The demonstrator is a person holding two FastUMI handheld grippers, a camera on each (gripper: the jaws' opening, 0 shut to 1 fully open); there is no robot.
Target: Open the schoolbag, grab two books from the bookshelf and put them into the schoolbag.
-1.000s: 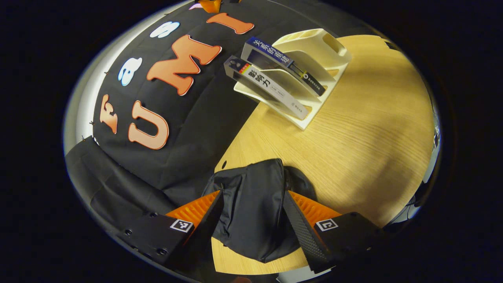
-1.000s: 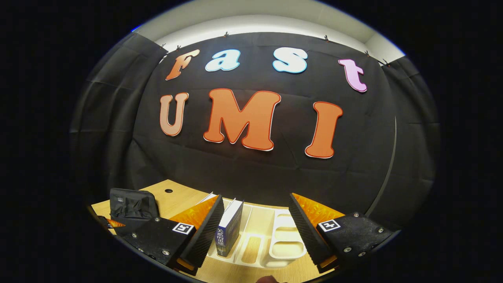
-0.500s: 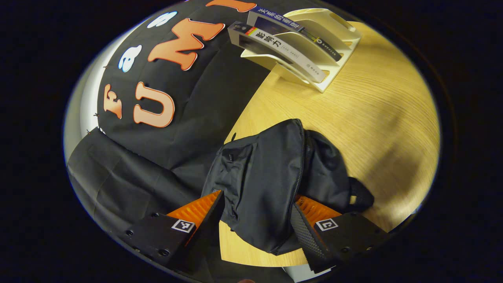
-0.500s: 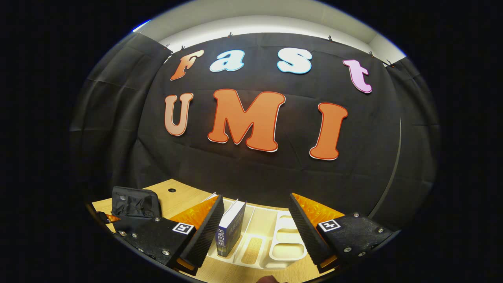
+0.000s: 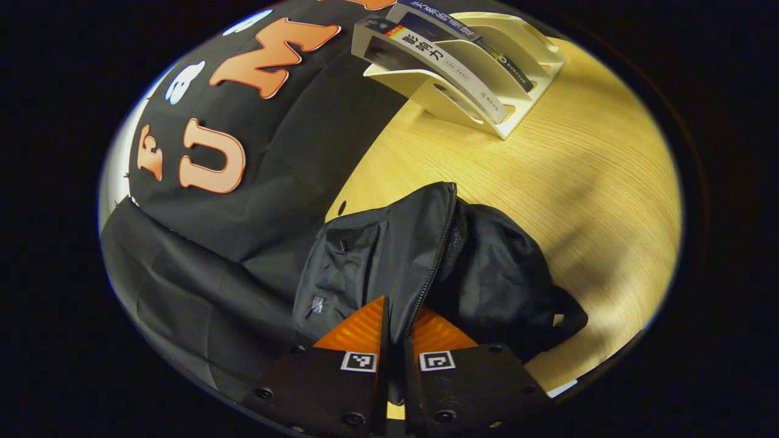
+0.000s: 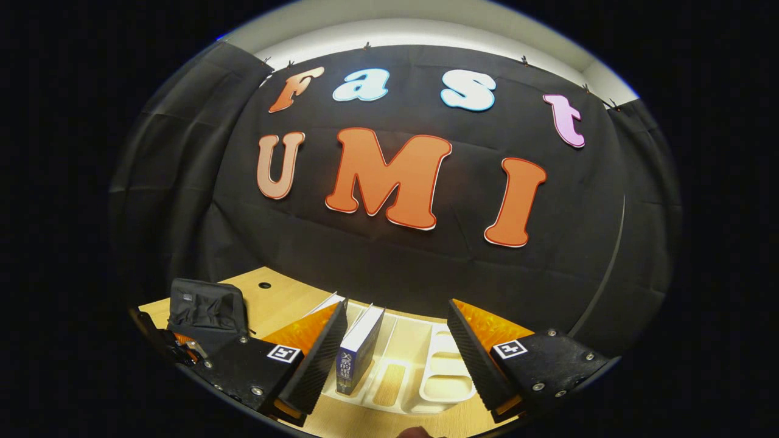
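The black schoolbag [image 5: 487, 267] lies on the wooden table [image 5: 578, 182], its zipper line running down toward me. My left gripper [image 5: 400, 310] is shut on the bag's fabric at the zipper edge. Farther back stands a cream bookshelf [image 5: 523, 67] holding a white-spined book [image 5: 453, 64] and a blue-spined book [image 5: 438, 18], both leaning. In the right gripper view, my right gripper [image 6: 395, 350] hangs open above the bookshelf [image 6: 438, 377]. The blue-spined book [image 6: 356, 356] stands just inside its left finger. The schoolbag [image 6: 207, 304] sits at the left.
The booth's black cloth wall [image 5: 255, 182] runs along the table's far edge, close behind the bag and the bookshelf. A small round hole [image 6: 264, 285] marks the tabletop near the bag. Bare wood stretches to the right of the bag [image 5: 608, 152].
My left gripper, open astride the bag before, has shut on the fabric at the zipper. The right gripper has stayed open over the bookshelf, shifting only slightly.
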